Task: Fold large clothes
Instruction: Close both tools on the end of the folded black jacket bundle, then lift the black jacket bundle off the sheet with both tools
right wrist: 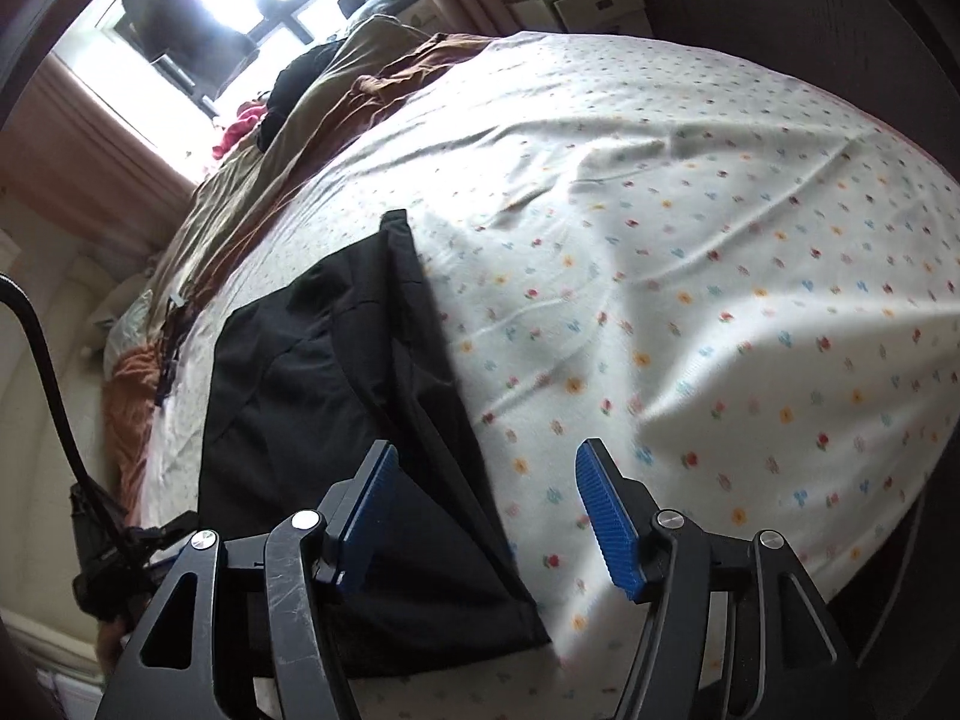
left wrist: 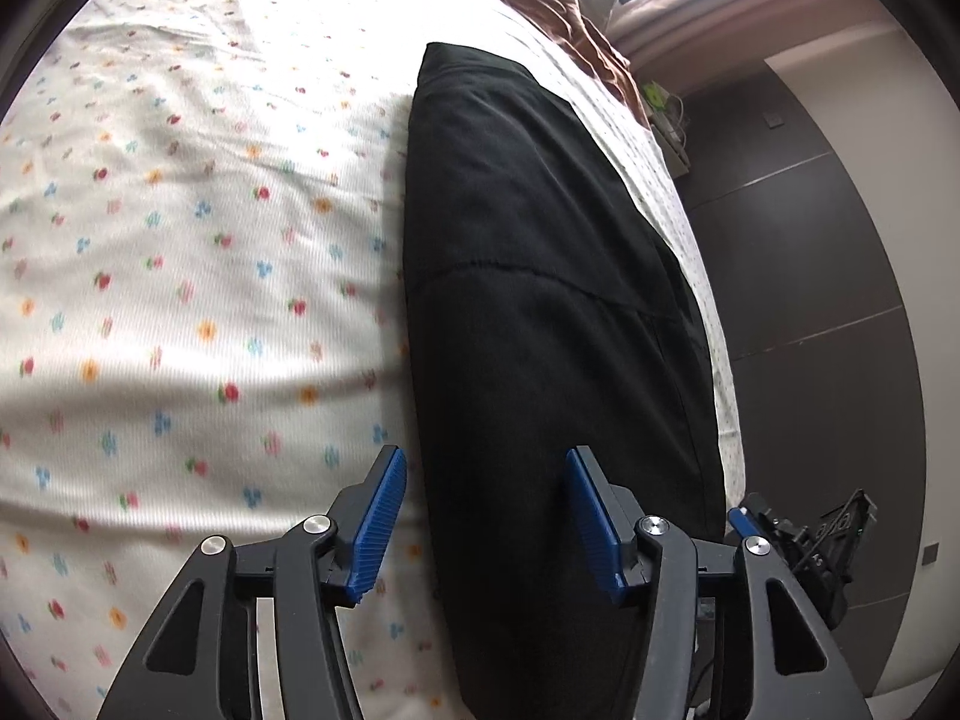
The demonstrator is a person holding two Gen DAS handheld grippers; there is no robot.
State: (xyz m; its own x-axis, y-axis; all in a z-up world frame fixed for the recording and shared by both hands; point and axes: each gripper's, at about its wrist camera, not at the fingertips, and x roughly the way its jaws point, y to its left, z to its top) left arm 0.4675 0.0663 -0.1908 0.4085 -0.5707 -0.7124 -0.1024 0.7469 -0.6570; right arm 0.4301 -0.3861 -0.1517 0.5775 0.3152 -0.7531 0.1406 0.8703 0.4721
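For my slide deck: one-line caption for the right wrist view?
Open right hand-held gripper above folded black garment on flowered bedsheet.

My bed (left wrist: 180, 210) wears a flowered white sheet (right wrist: 690, 276); black folded trousers (left wrist: 540, 300) lie flat on it, brown bedding (right wrist: 240, 222) bunched farther off.

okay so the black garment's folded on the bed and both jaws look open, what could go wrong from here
1. The black garment lies close to the bed's edge; a nudge could slide it toward the floor.
2. The right gripper hovers open over the garment's edge, so closing might snag one layer and undo the fold.
3. The flowered sheet is wrinkled and may get pinched.
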